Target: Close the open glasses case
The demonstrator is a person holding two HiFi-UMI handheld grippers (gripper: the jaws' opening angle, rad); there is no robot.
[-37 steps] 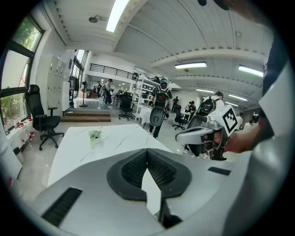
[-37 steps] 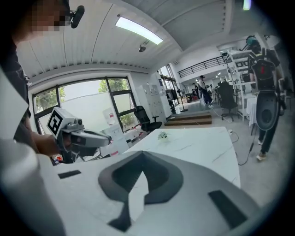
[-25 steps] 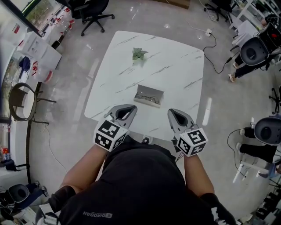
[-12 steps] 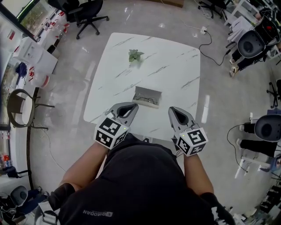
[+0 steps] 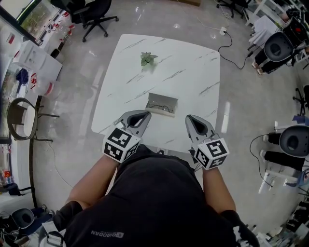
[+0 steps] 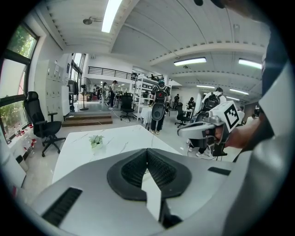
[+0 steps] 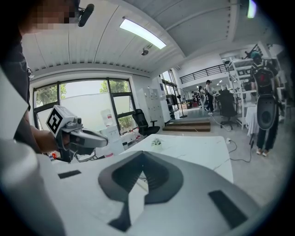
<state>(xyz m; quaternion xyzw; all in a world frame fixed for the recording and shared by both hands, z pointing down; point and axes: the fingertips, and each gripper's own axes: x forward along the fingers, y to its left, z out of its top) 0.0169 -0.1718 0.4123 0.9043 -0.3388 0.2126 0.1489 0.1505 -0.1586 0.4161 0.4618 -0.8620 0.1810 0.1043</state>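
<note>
An open grey glasses case (image 5: 162, 103) lies on the white marble table (image 5: 193, 72), near its front edge, with glasses inside it. My left gripper (image 5: 138, 116) hovers just in front of the case's left end, shut and empty. My right gripper (image 5: 192, 119) hovers in front of the case and to its right, also shut and empty. In the left gripper view the shut jaws (image 6: 147, 150) cover the case, and the right gripper (image 6: 215, 127) shows to the right. In the right gripper view the shut jaws (image 7: 142, 162) hide the case too.
A small potted plant (image 5: 147, 59) stands at the far side of the table. Office chairs (image 5: 91, 12) and a side chair (image 5: 21, 116) stand on the floor around it. A cable (image 5: 231, 48) runs past the table's far right corner. People stand far back (image 6: 159, 99).
The head camera has shifted slightly. Both grippers and the case stay where they were.
</note>
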